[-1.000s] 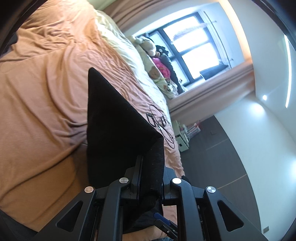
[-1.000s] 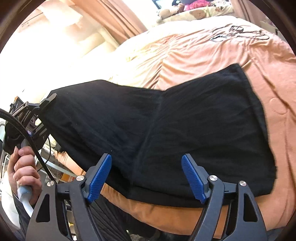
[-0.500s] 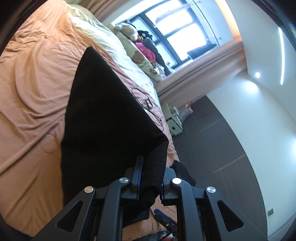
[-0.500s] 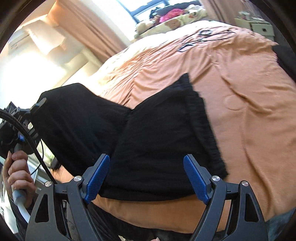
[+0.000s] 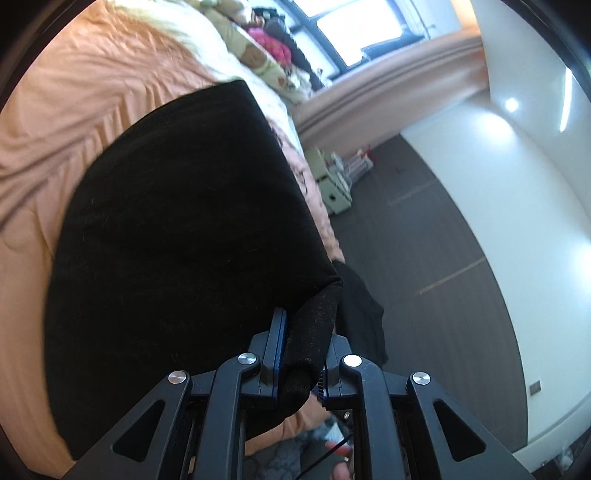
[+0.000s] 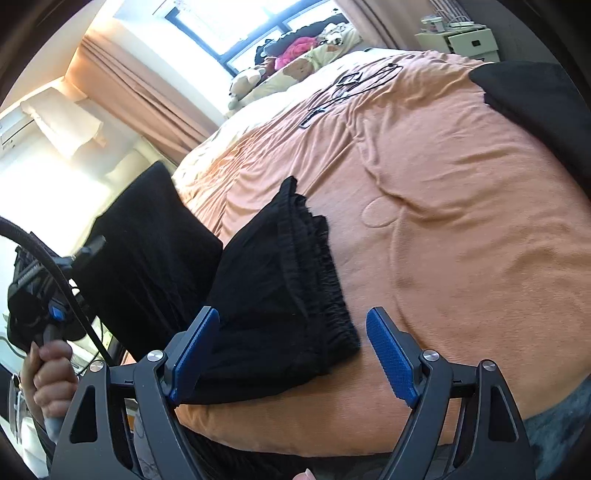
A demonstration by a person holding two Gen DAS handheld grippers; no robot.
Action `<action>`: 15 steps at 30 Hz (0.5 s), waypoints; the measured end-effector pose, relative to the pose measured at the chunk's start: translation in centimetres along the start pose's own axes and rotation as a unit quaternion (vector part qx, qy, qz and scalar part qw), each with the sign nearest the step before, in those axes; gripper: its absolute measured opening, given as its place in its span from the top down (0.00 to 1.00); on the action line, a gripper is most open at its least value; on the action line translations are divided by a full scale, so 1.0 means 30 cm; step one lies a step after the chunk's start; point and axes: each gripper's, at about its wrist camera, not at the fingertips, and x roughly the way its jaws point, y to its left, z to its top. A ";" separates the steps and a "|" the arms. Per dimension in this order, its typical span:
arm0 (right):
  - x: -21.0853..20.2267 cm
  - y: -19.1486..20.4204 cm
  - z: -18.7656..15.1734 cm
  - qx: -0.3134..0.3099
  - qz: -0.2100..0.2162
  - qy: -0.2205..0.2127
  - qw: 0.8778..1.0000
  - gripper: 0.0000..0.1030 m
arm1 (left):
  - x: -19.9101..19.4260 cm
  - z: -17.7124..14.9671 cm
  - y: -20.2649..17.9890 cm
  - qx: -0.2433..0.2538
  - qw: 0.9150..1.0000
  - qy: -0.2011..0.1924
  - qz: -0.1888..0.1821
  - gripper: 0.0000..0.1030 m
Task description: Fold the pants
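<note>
Centrally, the black pants [image 6: 280,291] lie on the orange bedspread [image 6: 461,229] at the near edge of the bed, gathered waistband [image 6: 314,269] uppermost and directly ahead of the right gripper [image 6: 291,354]. One part of the garment is raised off the bed toward the left gripper [image 5: 301,354], which clamps a bunched fold of the black fabric between its narrow-set jaws; beyond those fingers the cloth spreads out as a broad dark sheet [image 5: 184,240] (covering much of that camera's field). Right gripper: jaws wide apart, blue pads [image 6: 391,354] flanking the near end of the pants without pressing on them. Seen to the left of the right gripper, a hand [image 6: 51,376] grips the handle of the left tool, a black cable [image 6: 66,288] looping over it. Farther ahead of the right gripper, thin black cords [image 6: 351,85] lie on the bedspread, with stuffed toys [image 6: 295,55] and cushions under a bright window [image 6: 236,22]. Right of the left gripper: dark floor [image 5: 436,236], white wall.
</note>
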 end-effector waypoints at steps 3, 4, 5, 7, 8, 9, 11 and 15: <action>-0.002 -0.016 -0.005 0.007 -0.002 0.001 1.000 0.21 | 0.081 -0.046 0.008 0.000 0.999 0.034 0.005 0.85; -0.004 -0.018 -0.009 0.010 -0.002 0.001 1.000 0.21 | 0.103 -0.061 0.012 0.000 0.999 0.043 0.008 0.85; -0.007 -0.019 -0.014 0.012 -0.001 0.002 1.000 0.21 | 0.126 -0.074 0.018 -0.001 0.998 0.053 0.013 0.85; -0.010 -0.024 -0.014 0.014 0.002 0.005 1.000 0.21 | 0.158 -0.088 0.031 -0.005 0.997 0.070 0.016 0.85; -0.010 -0.021 -0.015 0.015 0.002 0.007 1.000 0.21 | 0.167 -0.090 0.037 -0.009 0.997 0.075 0.011 0.85; -0.012 -0.016 -0.016 0.015 0.000 0.007 1.000 0.21 | 0.172 -0.087 0.037 -0.010 0.997 0.079 0.012 0.85; -0.014 -0.012 -0.011 0.017 0.007 0.007 1.000 0.21 | 0.178 -0.079 0.029 -0.010 0.996 0.090 0.021 0.84; -0.010 -0.003 0.003 0.020 0.025 0.003 0.999 0.21 | 0.164 -0.077 0.010 -0.011 0.996 0.089 0.000 0.46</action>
